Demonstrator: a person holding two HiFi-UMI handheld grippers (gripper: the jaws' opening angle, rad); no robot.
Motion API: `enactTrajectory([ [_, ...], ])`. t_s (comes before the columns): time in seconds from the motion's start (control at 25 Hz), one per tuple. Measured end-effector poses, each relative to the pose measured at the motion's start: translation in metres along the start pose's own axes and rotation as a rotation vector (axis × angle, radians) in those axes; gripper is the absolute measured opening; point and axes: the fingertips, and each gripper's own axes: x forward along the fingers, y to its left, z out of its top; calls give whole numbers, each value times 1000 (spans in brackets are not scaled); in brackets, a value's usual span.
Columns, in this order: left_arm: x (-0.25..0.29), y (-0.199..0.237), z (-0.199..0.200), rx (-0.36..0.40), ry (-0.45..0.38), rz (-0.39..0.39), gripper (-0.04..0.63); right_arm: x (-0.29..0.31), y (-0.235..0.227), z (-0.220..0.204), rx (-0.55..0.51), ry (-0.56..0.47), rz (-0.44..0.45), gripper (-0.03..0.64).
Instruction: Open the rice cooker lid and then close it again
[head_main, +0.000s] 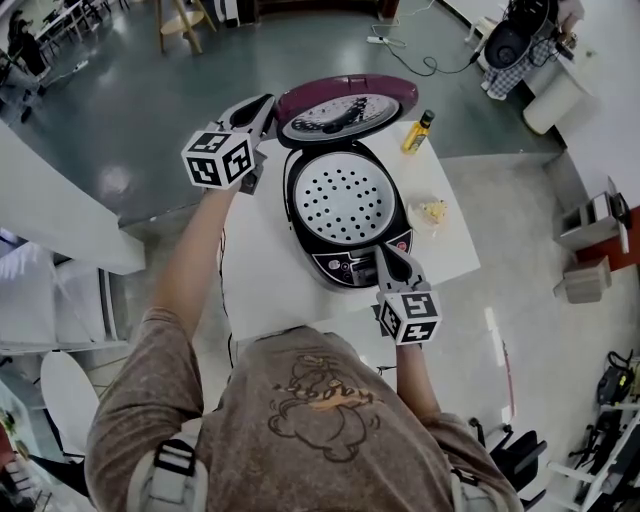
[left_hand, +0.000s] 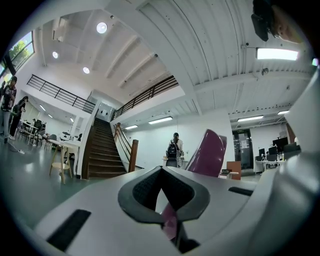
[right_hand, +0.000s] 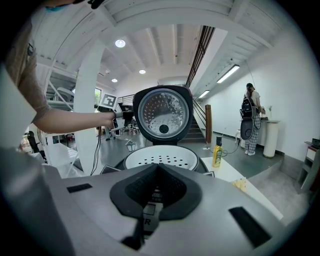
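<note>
Lid up, a closed claw on either side of the cooker.

The left gripper (head_main: 265, 108), jaws pressed together on nothing, sits at the left rim of the raised lid (head_main: 345, 112), probably to push it down (contact I can't confirm). The rice cooker (head_main: 345, 268) stands mid-table (head_main: 265, 270), running from near edge to far edge. The right gripper (head_main: 386, 252), jaws also together, is at its front panel, likely steadying the body. The hinge is hidden behind the lid.

Overhead head view, gripper views sharing lid (head_main: 345, 110)
</note>
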Motion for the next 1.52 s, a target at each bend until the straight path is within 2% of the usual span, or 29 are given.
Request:
enactTrajectory([
  [0.44,5,21,-13,-23,15,48,21,1,-1,-2,4,5,-5,5],
  [0.68,4,25,-20,-56,26,48,21,2,-1,-2,1,9,-8,5],
  [1.04,-17,18,-17,-43,34,14,23,0,-1,-1,2,6,-5,5],
  [1.4,-45,-4,4,-10,-26,-54,25,1,-1,-2,-4,5,-8,5],
  [1.44,-46,-8,7,-5,-30,-65,30,2,-1,-2,-3,5,-9,5],
  [1.52,-49,-16,11,0,-34,-91,86,1,-1,-2,-3,5,-11,5],
])
